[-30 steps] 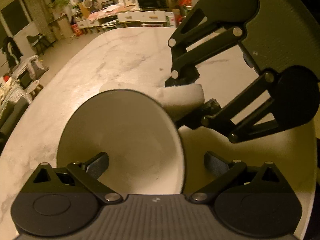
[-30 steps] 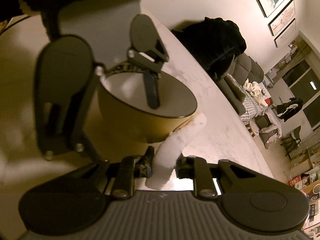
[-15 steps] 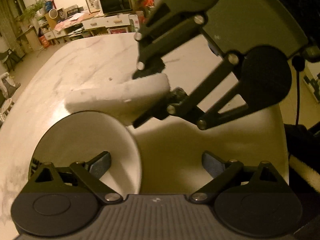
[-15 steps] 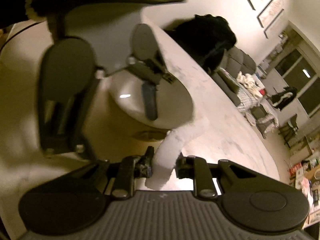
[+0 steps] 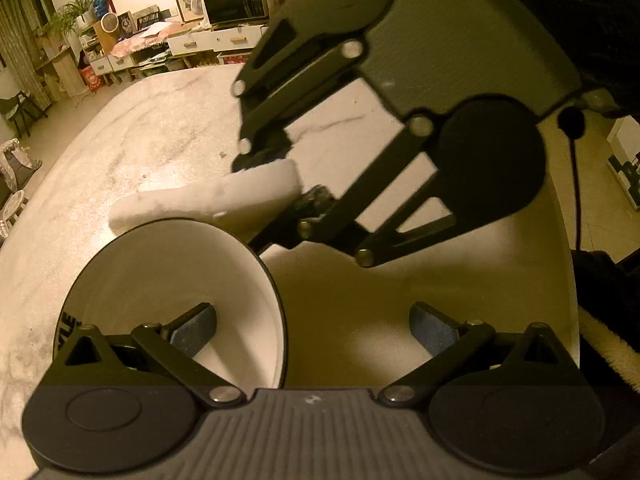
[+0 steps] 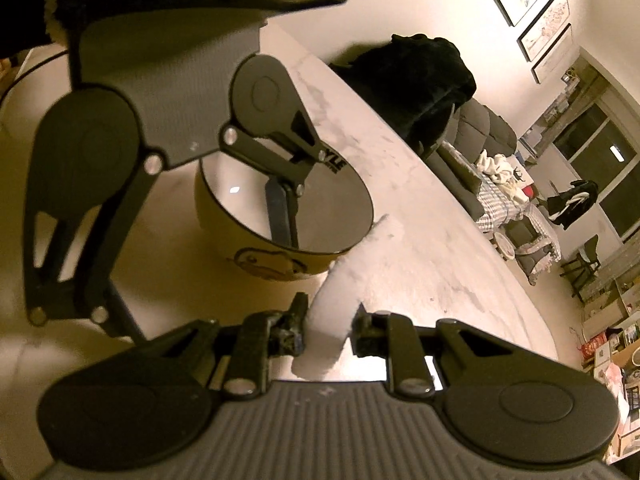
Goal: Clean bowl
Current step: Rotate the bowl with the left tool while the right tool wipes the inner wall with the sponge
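My left gripper (image 5: 312, 326) stands spread wide, its jaws having just been opening further. One blue-padded finger (image 5: 194, 330) sits inside the bowl (image 5: 160, 280) and the other lies outside it, over the bare table, so the bowl's near wall runs between them. From the right wrist view that inner finger hangs down into the bowl's hollow, and I cannot tell whether its pad touches the wall. Nothing looks pinched.

My right gripper (image 6: 330, 330) is clamped tight on a white sponge (image 6: 344, 280). The sponge sticks out forward from between the fingers, and its far end reaches up beside the bowl's rim on the side away from me, at or just touching the outside edge; I cannot tell which. In the left wrist view the same sponge lies just behind the rim, with the right gripper's black linkage looming above and to the right of it.

The bowl rests on the marble table (image 5: 132, 148), close to its near edge. It is white inside, with a thin dark rim, and yellow outside with a cartoon figure drawn on the side. A patch of black lettering shows at the rim.

Beyond the table, a dark garment (image 6: 416, 80) is heaped at its far side. Further off are a grey sofa, framed pictures on the wall, a microwave (image 5: 236, 2) on a cluttered sideboard.
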